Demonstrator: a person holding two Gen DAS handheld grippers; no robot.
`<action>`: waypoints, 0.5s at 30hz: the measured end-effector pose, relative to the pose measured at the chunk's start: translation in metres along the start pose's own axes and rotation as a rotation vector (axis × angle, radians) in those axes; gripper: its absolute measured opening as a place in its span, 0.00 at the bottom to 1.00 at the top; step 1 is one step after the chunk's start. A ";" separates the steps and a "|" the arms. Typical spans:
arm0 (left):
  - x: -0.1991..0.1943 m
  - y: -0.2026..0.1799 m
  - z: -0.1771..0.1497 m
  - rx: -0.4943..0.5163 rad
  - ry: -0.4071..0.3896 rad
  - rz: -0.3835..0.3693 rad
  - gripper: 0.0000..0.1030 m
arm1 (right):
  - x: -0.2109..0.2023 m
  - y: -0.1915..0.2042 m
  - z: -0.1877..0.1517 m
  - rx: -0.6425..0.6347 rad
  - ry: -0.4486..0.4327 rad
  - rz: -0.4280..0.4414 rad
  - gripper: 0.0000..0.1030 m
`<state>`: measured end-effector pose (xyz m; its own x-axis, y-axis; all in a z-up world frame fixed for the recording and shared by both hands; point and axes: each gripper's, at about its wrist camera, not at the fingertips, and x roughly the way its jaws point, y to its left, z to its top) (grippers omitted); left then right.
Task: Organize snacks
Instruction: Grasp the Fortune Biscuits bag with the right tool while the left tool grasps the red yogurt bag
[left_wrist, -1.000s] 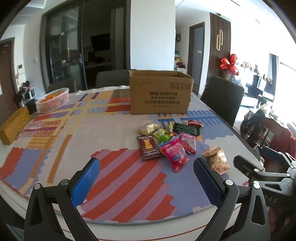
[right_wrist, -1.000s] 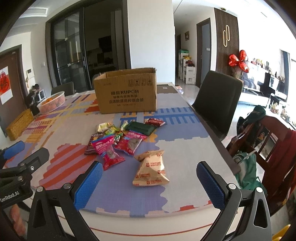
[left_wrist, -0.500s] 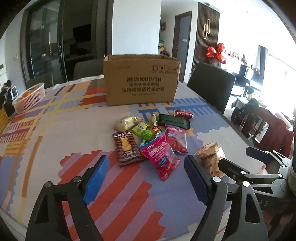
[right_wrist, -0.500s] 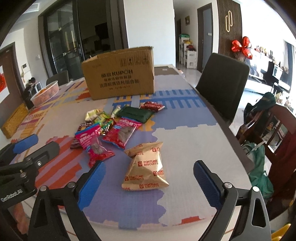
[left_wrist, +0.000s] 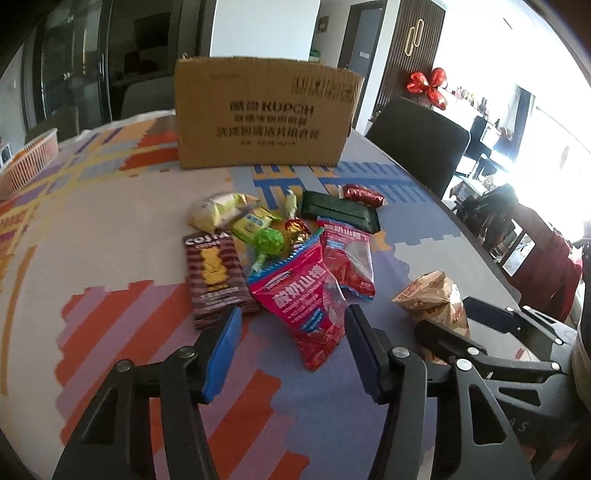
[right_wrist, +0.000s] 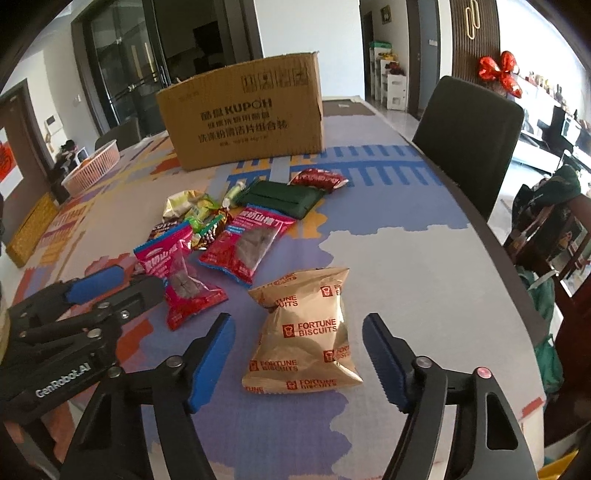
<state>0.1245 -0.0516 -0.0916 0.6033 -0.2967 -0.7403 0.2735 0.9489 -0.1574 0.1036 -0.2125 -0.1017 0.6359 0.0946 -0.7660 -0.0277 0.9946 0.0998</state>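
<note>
The left gripper (left_wrist: 291, 345) is occupying the lower centre of its own view, its jaws closing at a medium gap. The lower end of the pink snack bag (left_wrist: 306, 306) is lying between the blue pads (left_wrist: 221, 354), which are not yet pressing on it. In the right wrist view this same gripper (right_wrist: 110, 284) is appearing at the left edge, beside that pink bag (right_wrist: 183, 277).

The right gripper (right_wrist: 299, 354) is sitting at the lower centre of its view, its jaws also closing while standing fairly wide. The gold Fortune Biscuits bag (right_wrist: 306, 332) is lying flat between the pads, clear of both. In the left wrist view this bag (left_wrist: 432, 299) is showing at the lower right, partly behind the right gripper's black frame.

The remaining snacks are lying in a loose cluster mid-frame on the patterned tablecloth (right_wrist: 388, 229): a brown Costa packet (left_wrist: 216, 273), a second red-pink bag (right_wrist: 247, 247), a dark green pack (right_wrist: 280, 197), a red wrapper (right_wrist: 319, 179) and small yellow-green sweets (left_wrist: 255, 225). The cardboard box (right_wrist: 243, 118) is standing upright behind them, in the upper centre. A pink basket (right_wrist: 94, 166) is resting at the far left.
</note>
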 end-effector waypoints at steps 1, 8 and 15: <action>0.003 0.000 0.001 -0.005 0.005 -0.007 0.53 | 0.002 0.000 0.000 0.001 0.007 0.005 0.65; 0.020 -0.002 0.003 -0.029 0.054 -0.042 0.45 | 0.014 -0.002 0.001 0.011 0.041 0.026 0.55; 0.025 -0.005 0.005 -0.033 0.059 -0.056 0.36 | 0.019 -0.002 0.002 0.011 0.050 0.043 0.49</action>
<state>0.1419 -0.0646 -0.1057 0.5422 -0.3435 -0.7668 0.2799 0.9343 -0.2206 0.1173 -0.2126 -0.1152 0.5953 0.1391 -0.7914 -0.0455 0.9892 0.1397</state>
